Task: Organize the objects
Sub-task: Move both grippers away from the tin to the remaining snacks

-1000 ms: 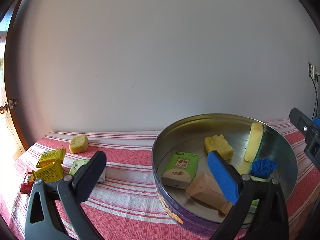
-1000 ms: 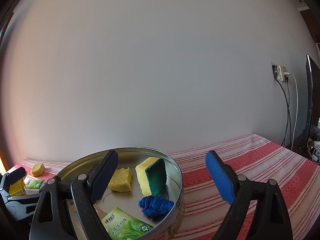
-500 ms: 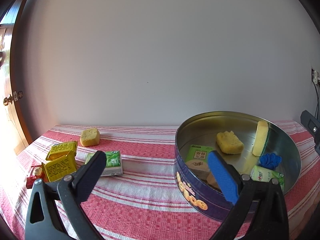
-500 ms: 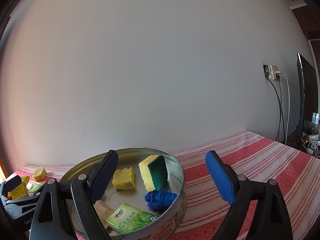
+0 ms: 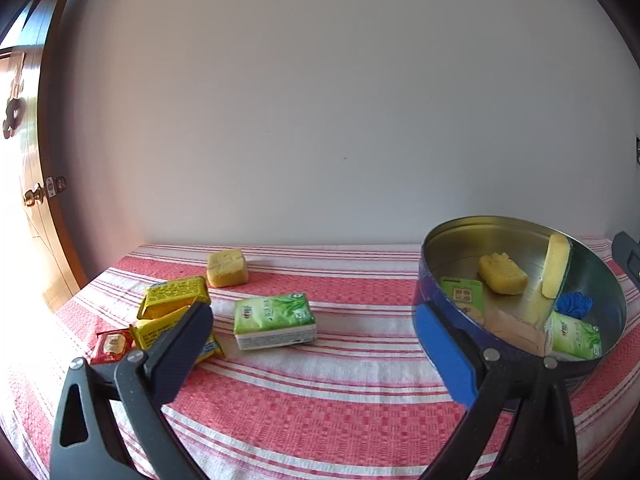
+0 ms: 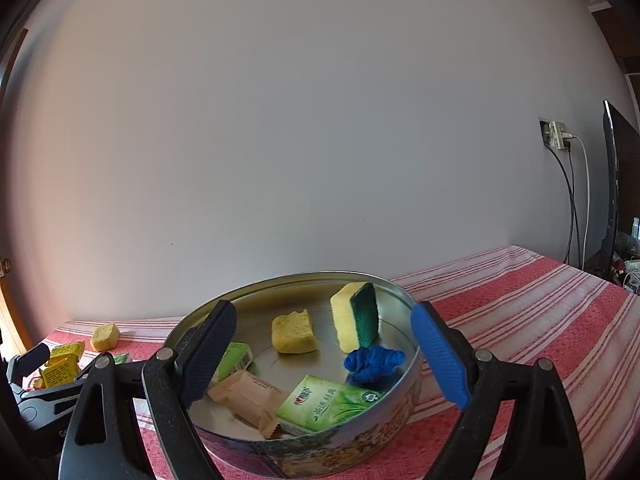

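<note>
A round metal tin stands at the right of the left wrist view. In it lie a yellow sponge piece, a sponge on edge, a blue bundle, green packs and a brown packet. My left gripper is open, with nothing between its fingers, just in front of a green tissue pack on the striped cloth. Beyond its left finger lie yellow packets, a red sachet and a yellow sponge cube. My right gripper hangs open at the near side of the tin, holding nothing.
A red and white striped cloth covers the table, which ends at a plain wall. A wooden door stands at the left. At the right are a wall socket with cables and a dark screen.
My left gripper has moved left, from over the tin to the loose packs; the tin now sits at its right. The right gripper has shifted left along the tin. Both stayed open.
</note>
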Demonstrator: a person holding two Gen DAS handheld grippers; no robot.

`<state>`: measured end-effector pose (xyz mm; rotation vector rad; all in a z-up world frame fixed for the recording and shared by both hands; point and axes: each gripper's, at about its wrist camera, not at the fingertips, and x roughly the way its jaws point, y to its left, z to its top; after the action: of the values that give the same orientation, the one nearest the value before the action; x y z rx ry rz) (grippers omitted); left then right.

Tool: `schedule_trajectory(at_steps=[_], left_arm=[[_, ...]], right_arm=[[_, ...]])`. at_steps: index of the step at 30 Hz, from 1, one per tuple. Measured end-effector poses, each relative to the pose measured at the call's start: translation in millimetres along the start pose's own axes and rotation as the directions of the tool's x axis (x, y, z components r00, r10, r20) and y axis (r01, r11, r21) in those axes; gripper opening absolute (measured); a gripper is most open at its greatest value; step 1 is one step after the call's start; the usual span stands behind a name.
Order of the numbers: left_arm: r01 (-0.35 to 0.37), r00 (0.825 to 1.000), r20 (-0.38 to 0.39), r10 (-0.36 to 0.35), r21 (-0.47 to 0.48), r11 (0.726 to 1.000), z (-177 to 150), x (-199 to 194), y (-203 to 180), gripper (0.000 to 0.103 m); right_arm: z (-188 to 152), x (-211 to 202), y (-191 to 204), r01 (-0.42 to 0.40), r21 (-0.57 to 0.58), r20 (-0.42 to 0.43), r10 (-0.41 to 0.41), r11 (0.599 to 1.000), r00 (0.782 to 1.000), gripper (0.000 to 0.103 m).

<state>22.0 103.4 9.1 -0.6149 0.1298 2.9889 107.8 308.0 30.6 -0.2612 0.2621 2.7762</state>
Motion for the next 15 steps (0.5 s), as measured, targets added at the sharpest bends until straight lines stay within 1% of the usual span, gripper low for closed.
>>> schedule_trajectory(at_steps=[6, 9, 15], left_arm=[[-0.058, 0.998, -0.025, 0.057, -0.039, 0.998, -3, 8, 47, 0.102], [-0.099, 0.995, -0.038, 0.097, -0.05, 0.994, -5, 12, 72, 0.102], [-0.151, 0.986, -0.085, 0.143, -0.094, 0.984, -8, 23, 124, 0.102]], right_arm=[[-9, -5, 41, -0.073, -0.036, -0.027, 0.072, 0.997, 0.997, 0.091], [-13, -4, 63, -0.105, -0.051, -0.047, 0.102, 0.993, 0.994, 0.091], [-21, -2, 106, -0.164, -0.074, -0.099, 0.157, 0.984, 0.983, 0.091]])
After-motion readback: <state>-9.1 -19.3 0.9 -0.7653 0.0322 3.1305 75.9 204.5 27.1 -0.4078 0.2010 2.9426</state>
